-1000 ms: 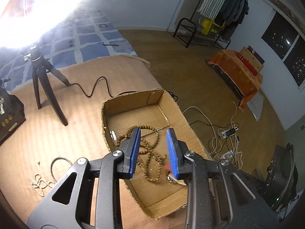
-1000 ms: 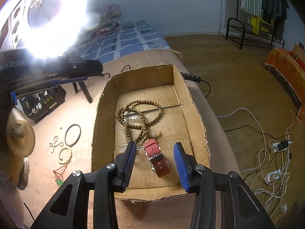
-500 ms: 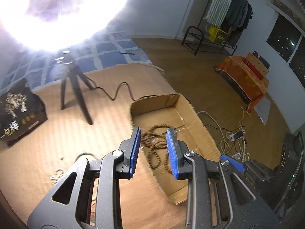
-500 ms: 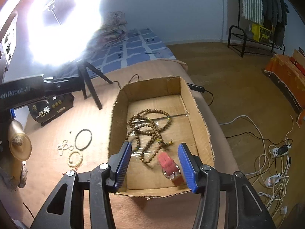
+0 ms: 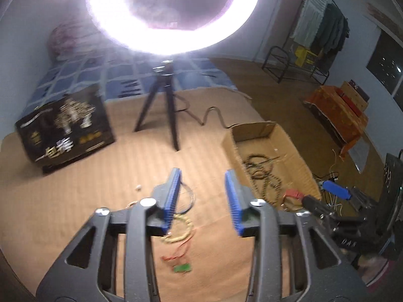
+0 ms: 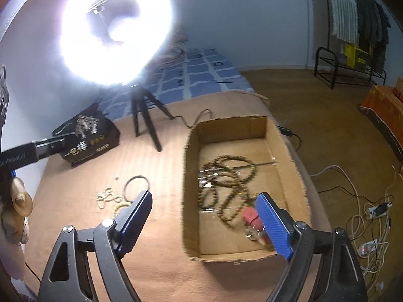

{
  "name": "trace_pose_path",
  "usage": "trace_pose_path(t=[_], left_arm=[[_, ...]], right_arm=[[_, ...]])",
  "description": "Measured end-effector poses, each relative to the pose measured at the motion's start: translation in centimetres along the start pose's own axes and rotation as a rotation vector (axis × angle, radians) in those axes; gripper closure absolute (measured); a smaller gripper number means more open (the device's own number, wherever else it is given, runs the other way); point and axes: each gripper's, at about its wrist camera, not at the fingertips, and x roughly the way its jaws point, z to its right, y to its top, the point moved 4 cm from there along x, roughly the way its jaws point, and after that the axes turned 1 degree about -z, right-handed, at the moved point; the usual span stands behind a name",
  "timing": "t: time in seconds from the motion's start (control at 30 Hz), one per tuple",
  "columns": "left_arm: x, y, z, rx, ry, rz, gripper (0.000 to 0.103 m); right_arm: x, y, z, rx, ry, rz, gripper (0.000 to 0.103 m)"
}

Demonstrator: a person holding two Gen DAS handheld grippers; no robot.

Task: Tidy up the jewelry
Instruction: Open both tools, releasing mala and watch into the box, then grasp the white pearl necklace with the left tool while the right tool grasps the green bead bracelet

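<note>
Left wrist view: your left gripper [image 5: 202, 196] hangs over the tan mat [image 5: 75, 201] with its blue fingers [image 5: 172, 196] moderately apart and nothing between them. Just below the left finger, at about 6 o'clock of the frame, lie a pale bead bracelet [image 5: 180, 229] and a dark bangle [image 5: 189, 197], with a red cord and green tag [image 5: 181, 268] nearer you. The cardboard box [image 5: 254, 128] sits at 3 o'clock, holding a brown bead necklace [image 5: 262, 176] and a red strap [image 5: 292, 193].

Right wrist view: your right gripper [image 6: 205, 222] is spread wide and empty, straddling the box's near-left wall [image 6: 187, 201]. The necklace [image 6: 226, 183] lies mid-box; the red strap [image 6: 250, 216] lies just beside the right finger [image 6: 273, 226]. At 9 o'clock on the mat lie the bangle [image 6: 137, 185], a white bead string [image 6: 107, 197] and the pale bracelet [image 6: 121, 207]. A ring light on a tripod [image 6: 143, 115] glares at 11 o'clock.
</note>
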Motion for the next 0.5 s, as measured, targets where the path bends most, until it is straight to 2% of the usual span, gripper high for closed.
trace_pose_path(t=[0.17,0.33,0.5], left_arm=[[-1.4,-2.0,-4.3,-0.018,0.064,0.007,0.058],[-1.1,-4.3,-8.6,-0.083,0.082,-0.028,0.058],[0.4,-6.4,-11.3,-0.132,0.077,-0.062,0.058]], right_arm=[[0.9,-0.5,-2.5,-0.036,0.040,-0.023,0.016],[2.4,-1.0,-5.0,-0.060,0.076,-0.059,0.017],[4.5,-1.5,-7.5,-0.099,0.096,-0.108,0.020]])
